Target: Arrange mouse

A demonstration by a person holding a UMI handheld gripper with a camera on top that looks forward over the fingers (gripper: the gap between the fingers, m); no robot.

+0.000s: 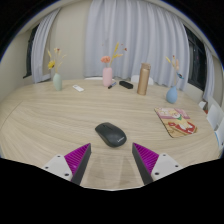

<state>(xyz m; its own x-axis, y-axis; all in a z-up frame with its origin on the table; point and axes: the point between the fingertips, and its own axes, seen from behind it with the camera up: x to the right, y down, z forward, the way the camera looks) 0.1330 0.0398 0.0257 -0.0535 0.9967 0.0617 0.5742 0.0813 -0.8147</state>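
I've got the mouse (111,133) sitting flat on the wooden desk (60,120), near its front edge, just ahead of the gripper (112,158) and roughly centred w/ the gap between the fingers. Fingers are spread wide, nothing held; magenta pads (77,157) face inward, no contact yet. My guess on handling: light, rigid plastic shell, smooth and curved on top so prob slippery, and it'll slide on the desk if nudged from one side only. Best hold looks like the two long flanks, low down, approx mid-body, not the domed back. Gripper is low, pitched fwd over the front edge, pointing across the desk toward the vases (107,75) and tumbler (144,79) along the far edge; a printed card (176,122) lies toward the right edge.
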